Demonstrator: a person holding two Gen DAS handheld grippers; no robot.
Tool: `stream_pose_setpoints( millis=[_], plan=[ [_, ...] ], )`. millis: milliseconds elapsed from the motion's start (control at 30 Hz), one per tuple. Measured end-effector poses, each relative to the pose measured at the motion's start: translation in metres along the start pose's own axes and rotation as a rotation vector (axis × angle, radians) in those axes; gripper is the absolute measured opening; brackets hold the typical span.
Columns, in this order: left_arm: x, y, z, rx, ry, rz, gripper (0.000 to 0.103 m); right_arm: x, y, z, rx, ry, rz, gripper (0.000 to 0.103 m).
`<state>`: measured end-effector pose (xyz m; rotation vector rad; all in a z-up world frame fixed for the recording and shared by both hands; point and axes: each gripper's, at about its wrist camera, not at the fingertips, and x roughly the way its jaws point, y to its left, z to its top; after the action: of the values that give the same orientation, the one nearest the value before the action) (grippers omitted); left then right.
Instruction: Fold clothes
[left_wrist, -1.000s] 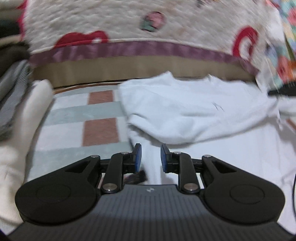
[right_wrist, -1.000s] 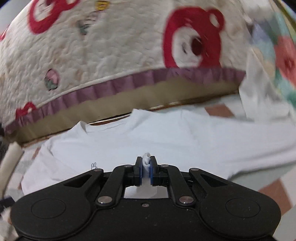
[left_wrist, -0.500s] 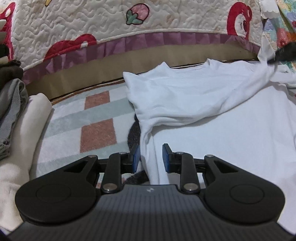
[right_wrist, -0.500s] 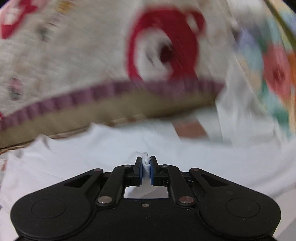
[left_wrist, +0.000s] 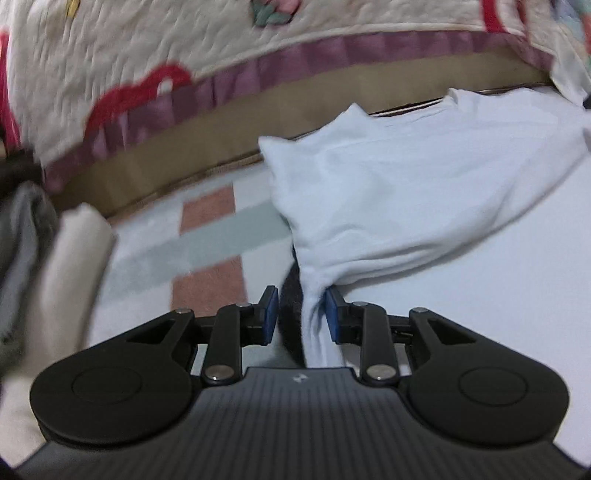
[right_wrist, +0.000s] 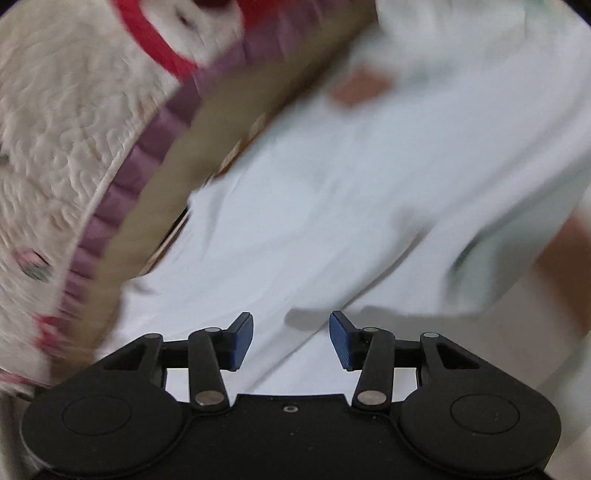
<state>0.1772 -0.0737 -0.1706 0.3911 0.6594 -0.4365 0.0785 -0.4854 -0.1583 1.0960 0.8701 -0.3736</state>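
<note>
**Grippers: left straddling shirt edge, right letting go**

Left gripper has its jaws partly apart, closing slightly. The white T-shirt has its left side edge running up between them; cloth brushes the right-hand pad, the other pad is clear, so no real clamp visible. Right gripper has its jaws opening, well apart, nothing between the pads. It hovers over the shirt body.

Shirt location: spread on the checked blanket, collar end toward the far edge against the quilted cover with the purple trim. In the left wrist view one sleeve/side is already folded inward across the chest. Right wrist view is motion-blurred; fabric detail there is hard to read.

Step, my read: side fold in hand; the right has just dropped its piece and the left is lined up on the left edge.

Next move probably needs:
- left to actually close on the edge, both layers
- right to find a fresh pinch point further along
- lift together and lay flat, no dragging

Containers: none visible. Far left of the blanket there's a cream cloth and a grey garment, piled, not in anything.
</note>
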Motion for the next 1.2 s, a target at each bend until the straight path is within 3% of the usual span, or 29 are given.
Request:
stream_pose_setpoints(
  millis=[33,67,200,333,467,533,600,667,700,733,767,800,867,967,1033,1133,1200],
  plan=[
    [0.000,0.001,0.000,-0.016,0.001,-0.019,0.015,0.009,0.005,0.003,0.032,0.041,0.019,0.051],
    [0.000,0.003,0.000,-0.030,0.001,-0.036,0.010,0.016,0.014,0.005,-0.002,0.042,-0.030,0.051],
    [-0.003,-0.001,-0.005,0.017,-0.021,-0.008,0.008,0.040,0.050,0.012,-0.148,0.016,-0.236,0.051],
    [-0.004,0.004,-0.004,-0.013,-0.020,-0.019,0.007,0.060,0.056,0.016,-0.120,0.025,-0.359,0.053],
    [-0.004,0.005,-0.004,-0.001,-0.018,-0.015,0.007,0.074,0.067,0.022,-0.106,0.060,-0.374,0.078],
    [-0.002,0.004,-0.004,-0.001,-0.016,-0.011,0.007,0.086,0.074,0.026,-0.123,0.096,-0.403,0.085],
    [-0.001,0.004,-0.003,-0.007,-0.015,-0.010,0.007,0.097,0.083,0.027,-0.160,0.107,-0.466,0.085],
    [-0.001,0.006,-0.003,-0.011,-0.015,-0.014,0.007,0.105,0.096,0.016,-0.299,0.119,-0.550,0.071],
    [-0.001,0.007,-0.003,-0.020,-0.014,-0.019,0.007,0.102,0.101,0.009,-0.366,0.101,-0.546,0.063],
    [-0.001,0.008,-0.003,-0.029,-0.012,-0.023,0.007,0.099,0.106,0.001,-0.432,0.082,-0.541,0.029],
    [0.000,0.010,-0.003,-0.043,-0.010,-0.030,0.007,0.089,0.113,-0.007,-0.552,0.033,-0.502,0.004],
    [0.000,0.012,-0.003,-0.057,-0.007,-0.036,0.007,0.080,0.121,-0.015,-0.672,-0.016,-0.461,0.004],
    [0.000,0.015,-0.003,-0.076,-0.003,-0.044,0.007,0.044,0.129,-0.026,-0.791,-0.181,-0.331,0.004],
    [-0.003,0.015,-0.002,-0.088,-0.003,-0.051,0.008,-0.025,0.112,-0.032,-0.676,-0.375,-0.122,0.004],
    [-0.005,0.012,-0.002,-0.070,-0.003,-0.046,0.008,-0.055,0.078,-0.043,-0.552,-0.430,-0.031,0.004],
    [-0.007,0.004,-0.002,-0.022,0.006,-0.026,0.008,-0.051,0.027,-0.055,-0.481,-0.384,-0.069,0.004],
    [-0.004,0.004,-0.003,-0.018,0.012,-0.020,0.008,-0.043,-0.007,-0.061,-0.426,-0.389,-0.159,0.004]
  ],
)
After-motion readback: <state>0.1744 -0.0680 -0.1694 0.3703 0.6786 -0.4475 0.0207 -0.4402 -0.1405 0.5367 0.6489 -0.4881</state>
